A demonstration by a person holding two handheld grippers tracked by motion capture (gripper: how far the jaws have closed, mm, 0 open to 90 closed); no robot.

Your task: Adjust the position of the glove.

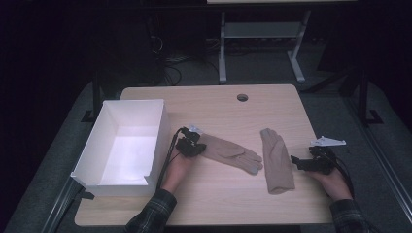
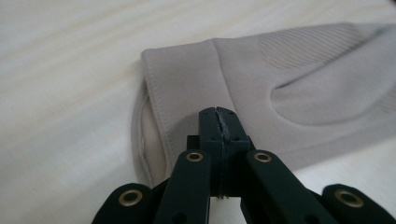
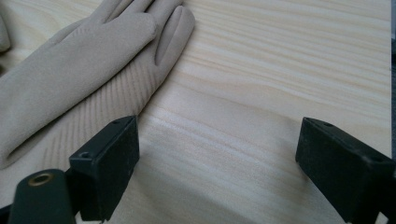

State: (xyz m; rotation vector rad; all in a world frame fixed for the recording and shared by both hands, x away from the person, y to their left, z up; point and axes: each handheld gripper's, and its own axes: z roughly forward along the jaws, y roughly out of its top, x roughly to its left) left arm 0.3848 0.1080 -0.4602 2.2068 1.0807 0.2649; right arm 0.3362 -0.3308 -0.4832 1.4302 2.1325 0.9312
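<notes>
Dim room, soft gripper-view focus

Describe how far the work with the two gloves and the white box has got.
Done: nothing, the box is empty. In hand: the left gripper, shut, sits at the left glove's cuff. Left: both gloves; the right glove lies untouched beside the open right gripper.

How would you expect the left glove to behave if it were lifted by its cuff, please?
The left glove looks like thin, soft fabric lying flat on the table, so it would probably hang limp from the cuff. It seems light for its size and unlikely to slip, since the left gripper is shut on the cuff's stitched edge. Its suede-like surface should drag rather than slide.
</notes>
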